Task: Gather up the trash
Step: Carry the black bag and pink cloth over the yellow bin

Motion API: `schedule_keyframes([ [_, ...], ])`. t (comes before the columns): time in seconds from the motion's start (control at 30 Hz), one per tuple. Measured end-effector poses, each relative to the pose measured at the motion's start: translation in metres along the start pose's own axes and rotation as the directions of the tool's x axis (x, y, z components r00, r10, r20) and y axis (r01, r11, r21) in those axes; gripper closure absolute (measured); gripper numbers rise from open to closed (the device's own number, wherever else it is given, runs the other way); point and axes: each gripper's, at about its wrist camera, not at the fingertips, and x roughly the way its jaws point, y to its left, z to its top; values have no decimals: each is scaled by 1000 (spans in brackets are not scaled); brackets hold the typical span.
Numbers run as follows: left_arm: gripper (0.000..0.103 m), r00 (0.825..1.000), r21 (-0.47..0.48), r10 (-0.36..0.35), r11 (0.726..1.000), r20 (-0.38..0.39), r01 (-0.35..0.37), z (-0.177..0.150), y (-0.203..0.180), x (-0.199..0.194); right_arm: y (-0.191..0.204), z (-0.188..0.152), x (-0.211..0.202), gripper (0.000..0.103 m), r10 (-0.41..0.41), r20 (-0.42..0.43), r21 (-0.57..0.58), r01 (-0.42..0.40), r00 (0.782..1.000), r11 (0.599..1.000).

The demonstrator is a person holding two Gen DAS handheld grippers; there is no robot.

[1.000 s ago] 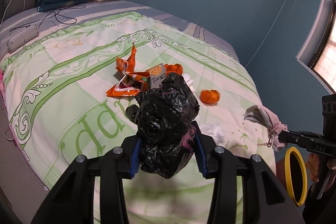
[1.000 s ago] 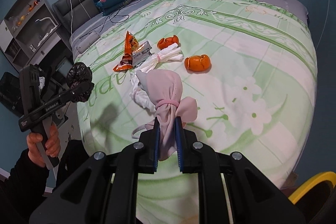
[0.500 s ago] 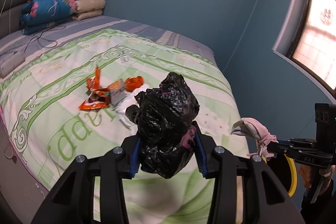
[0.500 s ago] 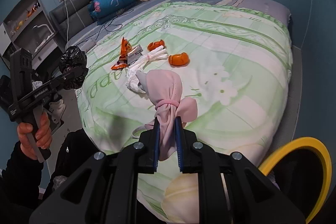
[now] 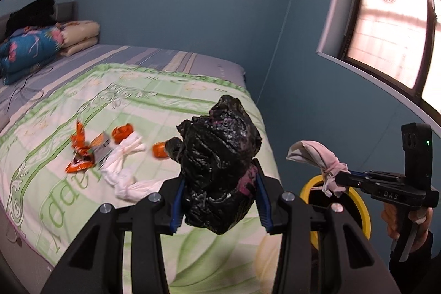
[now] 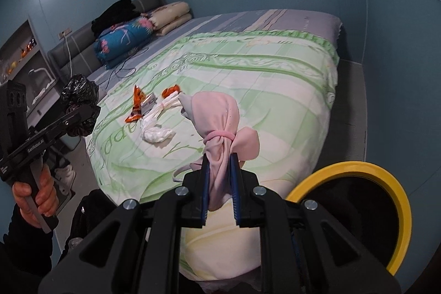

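Two loads being carried: left gripper (image 5: 219, 194) fingers clamping black bag (image 5: 217, 156), right gripper (image 6: 219, 185) fingers pinching pink bundle (image 6: 217, 117); yellow-rimmed bin (image 6: 386, 183) lying below-right of right fingers, nearer right hand.

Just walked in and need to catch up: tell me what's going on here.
A person is clearing trash off the bed. The left gripper clamps a crumpled black plastic bag; the right gripper pinches a tied pink bag, near the yellow-rimmed bin. An orange snack wrapper, white knotted bags and orange peels remain on the bed.
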Motion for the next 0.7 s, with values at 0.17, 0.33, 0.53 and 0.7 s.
schedule_keyframes([
  [0.17,63,999,36,-42,998,0,42,4,-30,5,-21,-5,-19,90,-40,38,37,38,999,999],
  [0.33,63,997,75,-81,994,-4,81,5,-58,9,-41,-10,-36,90,-97,73,73,92,993,993],
  [0.53,63,993,107,-116,987,-10,116,4,-86,15,-57,-17,-56,90,-196,110,118,183,974,976],
  [0.7,63,989,135,-147,980,-20,148,3,-108,22,-73,-26,-70,90,-281,118,146,263,952,954],
])
